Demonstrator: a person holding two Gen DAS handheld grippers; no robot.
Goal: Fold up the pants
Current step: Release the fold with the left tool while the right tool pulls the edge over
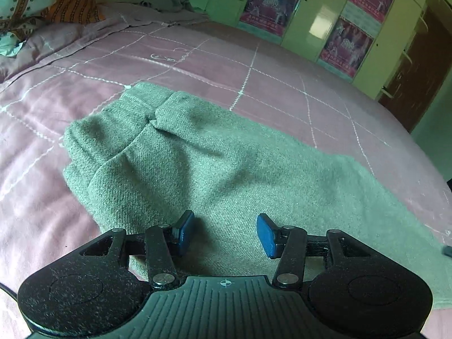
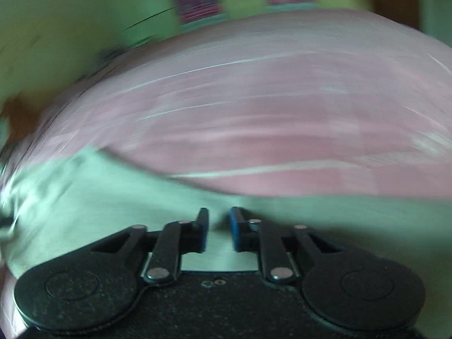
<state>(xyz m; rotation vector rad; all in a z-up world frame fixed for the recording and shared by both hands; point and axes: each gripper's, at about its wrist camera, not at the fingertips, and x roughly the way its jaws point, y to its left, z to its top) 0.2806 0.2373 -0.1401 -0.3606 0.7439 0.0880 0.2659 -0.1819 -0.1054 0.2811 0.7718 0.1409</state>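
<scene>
Pants (image 1: 197,163), grey-green and already doubled over, lie on the pink quilt (image 1: 84,107), cuffs toward the pillows (image 1: 25,8). In the left wrist view the left gripper (image 1: 226,233) hangs over the near cloth, jaws apart with nothing between them. In the right wrist view, heavily blurred, the right gripper (image 2: 219,228) shows a narrow gap over the pants' near edge, holding nothing. I'd steady both, pinch matching corners, then carry them evenly toward the cuffs.
</scene>
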